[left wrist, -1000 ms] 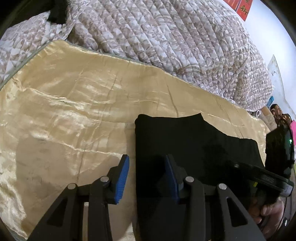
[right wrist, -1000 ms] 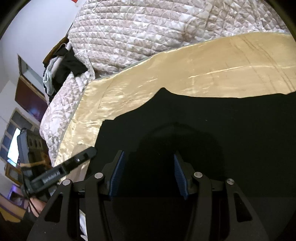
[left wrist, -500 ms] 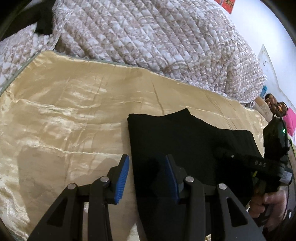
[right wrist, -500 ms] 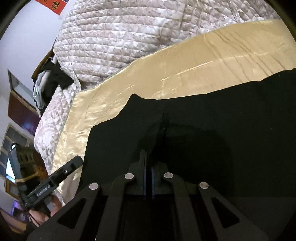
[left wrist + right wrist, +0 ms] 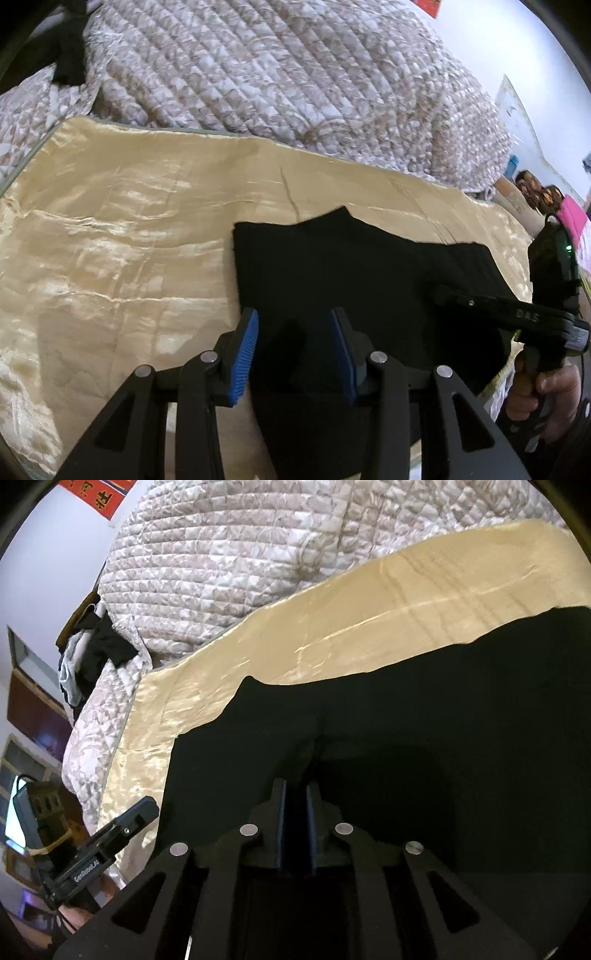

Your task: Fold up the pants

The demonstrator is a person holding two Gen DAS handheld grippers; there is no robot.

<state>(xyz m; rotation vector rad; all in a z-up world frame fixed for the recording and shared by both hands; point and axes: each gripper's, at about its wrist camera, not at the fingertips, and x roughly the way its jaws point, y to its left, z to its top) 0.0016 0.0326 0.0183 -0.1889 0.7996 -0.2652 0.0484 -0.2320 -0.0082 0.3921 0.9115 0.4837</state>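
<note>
Black pants (image 5: 354, 269) lie folded on a gold satin sheet (image 5: 122, 236). My left gripper (image 5: 293, 343) is open, its blue pads straddling the near left edge of the pants. My right gripper (image 5: 295, 797) is nearly shut with a narrow gap between its pads, over the pants (image 5: 406, 731); I cannot tell whether fabric is pinched. The right gripper also shows in the left wrist view (image 5: 443, 291), held by a hand at the pants' right side. The left gripper's body shows in the right wrist view (image 5: 110, 834).
A quilted patterned blanket (image 5: 280, 74) is piled behind the sheet. Dark clothes (image 5: 99, 642) hang at the bed's far corner. A pink item (image 5: 574, 221) and clutter stand at the right. The satin sheet (image 5: 369, 620) spreads beyond the pants.
My right gripper went from open to nearly shut over the pants. My left gripper stayed open and shifted right, so both pads now sit over the pants' left edge.
</note>
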